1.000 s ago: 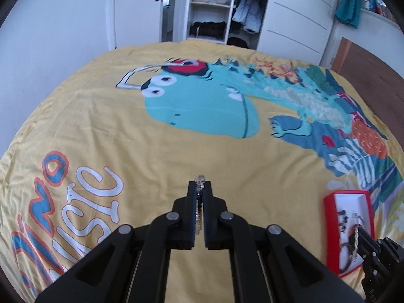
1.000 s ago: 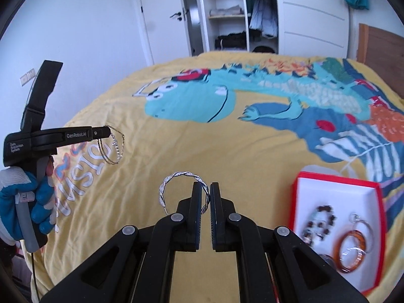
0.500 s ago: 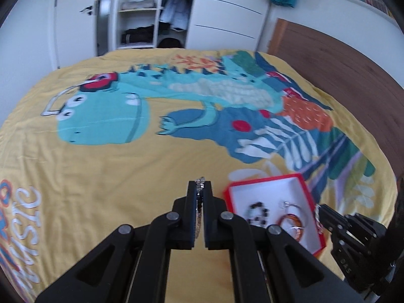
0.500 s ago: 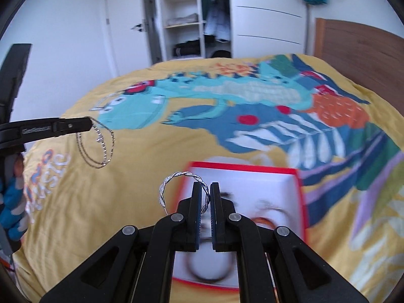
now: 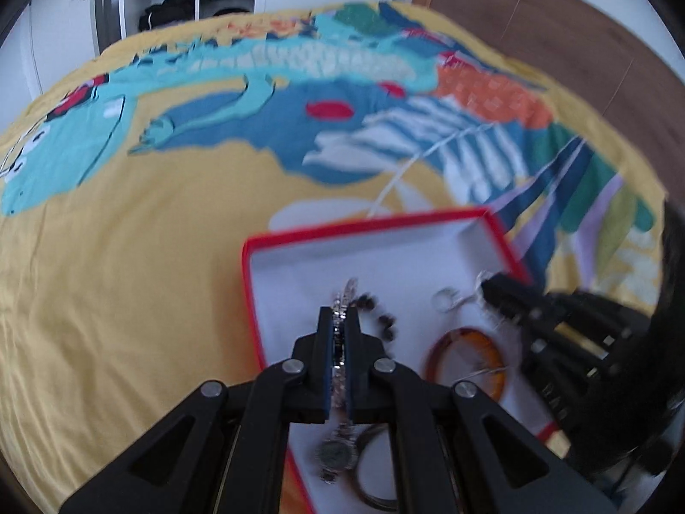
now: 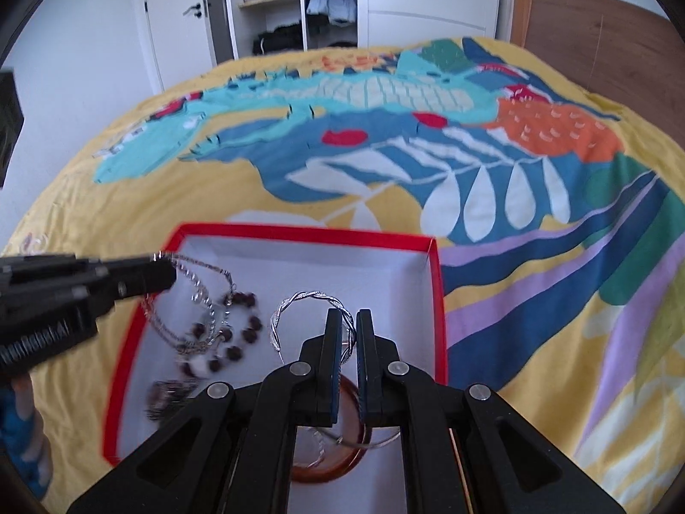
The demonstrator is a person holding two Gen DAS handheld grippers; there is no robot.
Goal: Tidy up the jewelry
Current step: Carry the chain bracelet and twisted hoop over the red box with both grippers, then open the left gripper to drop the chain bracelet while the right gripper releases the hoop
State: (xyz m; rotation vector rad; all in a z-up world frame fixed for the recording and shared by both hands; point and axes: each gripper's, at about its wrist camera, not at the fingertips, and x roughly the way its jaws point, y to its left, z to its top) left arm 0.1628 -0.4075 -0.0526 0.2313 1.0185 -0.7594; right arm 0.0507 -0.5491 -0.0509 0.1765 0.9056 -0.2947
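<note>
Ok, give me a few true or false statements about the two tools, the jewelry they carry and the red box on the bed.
1. The left tool is clamped on a silver chain bracelet. True.
2. The right tool holds nothing. False: it grips a twisted silver bangle.
3. Both tools hang over the red box. True.
4. The red box holds no jewelry. False: a dark beaded bracelet and an amber bangle lie inside.
5. The box sits on a bare wooden floor. False: it rests on the yellow dinosaur bedspread.
</note>
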